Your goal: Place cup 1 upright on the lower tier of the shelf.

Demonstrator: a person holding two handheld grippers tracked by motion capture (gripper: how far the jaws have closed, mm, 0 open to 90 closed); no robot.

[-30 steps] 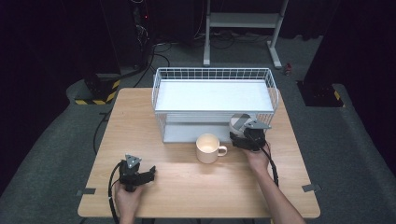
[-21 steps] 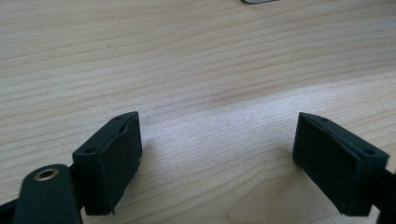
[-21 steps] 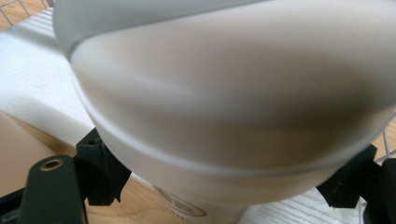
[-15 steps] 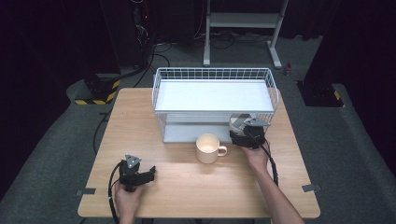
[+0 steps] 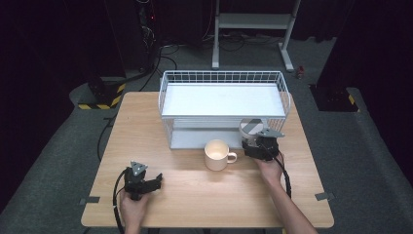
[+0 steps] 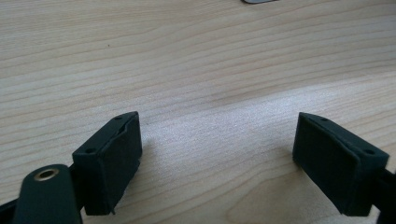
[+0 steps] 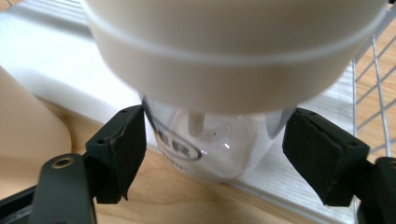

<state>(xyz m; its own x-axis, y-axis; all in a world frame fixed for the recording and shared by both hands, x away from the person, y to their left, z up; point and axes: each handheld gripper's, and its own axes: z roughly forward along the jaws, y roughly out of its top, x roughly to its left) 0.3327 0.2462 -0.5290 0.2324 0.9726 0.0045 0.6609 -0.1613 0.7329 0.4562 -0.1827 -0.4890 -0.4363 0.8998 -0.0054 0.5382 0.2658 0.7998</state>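
On the wooden desk (image 5: 195,195), near its front left corner, the left tongs (image 5: 155,181) rest with jaws wide and nothing between them. Toward the middle stands a cream mug (image 5: 216,155), handle to the right, which looks empty. Behind it sits a white wire basket (image 5: 221,73) with a bare white floor. At the basket's front right corner the right tongs (image 5: 252,139) have just been closing around a clear cup (image 7: 219,140) with a white lid (image 7: 233,42). The cup stands between the pads, but I cannot tell whether they press on it yet. It seems to hold no liquid. A good grip would probably sit below the lid's rim and squeeze gently, since thin plastic may buckle, while staying clear of the mug and the basket wire.
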